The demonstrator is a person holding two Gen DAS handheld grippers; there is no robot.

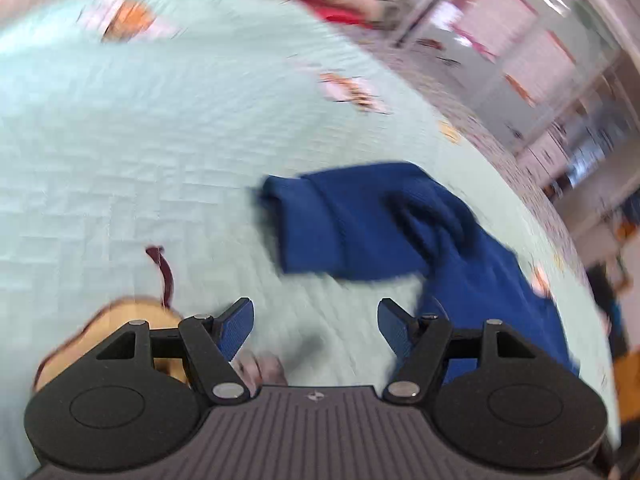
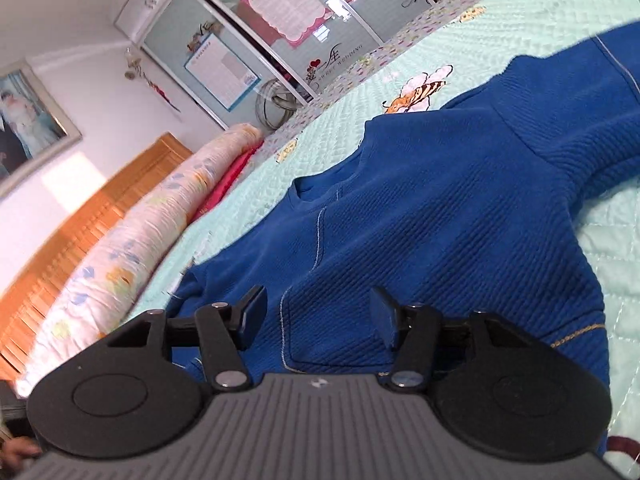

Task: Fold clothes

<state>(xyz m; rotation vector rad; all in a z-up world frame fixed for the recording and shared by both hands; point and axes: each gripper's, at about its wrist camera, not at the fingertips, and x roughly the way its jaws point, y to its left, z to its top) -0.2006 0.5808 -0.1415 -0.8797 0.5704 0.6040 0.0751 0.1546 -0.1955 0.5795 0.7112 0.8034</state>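
Blue sweater (image 2: 420,208) lies spread on bed (image 1: 120,160), collar toward 10 o'clock in right view. Right gripper (image 2: 318,316) spread above hem, empty. Left gripper (image 1: 316,326) spread, empty, sleeve (image 1: 340,224) at 1 o'clock. Step looks between grasps; next, pinch sleeve, fold inward.

Ribbed blue knit on the sweater (image 2: 432,208), pale stitching along seams. Quilted matt cotton on the bedspread (image 2: 520,20). Slatted glossy wood on the headboard (image 2: 80,216). Matt black plastic on the right gripper (image 2: 318,316).
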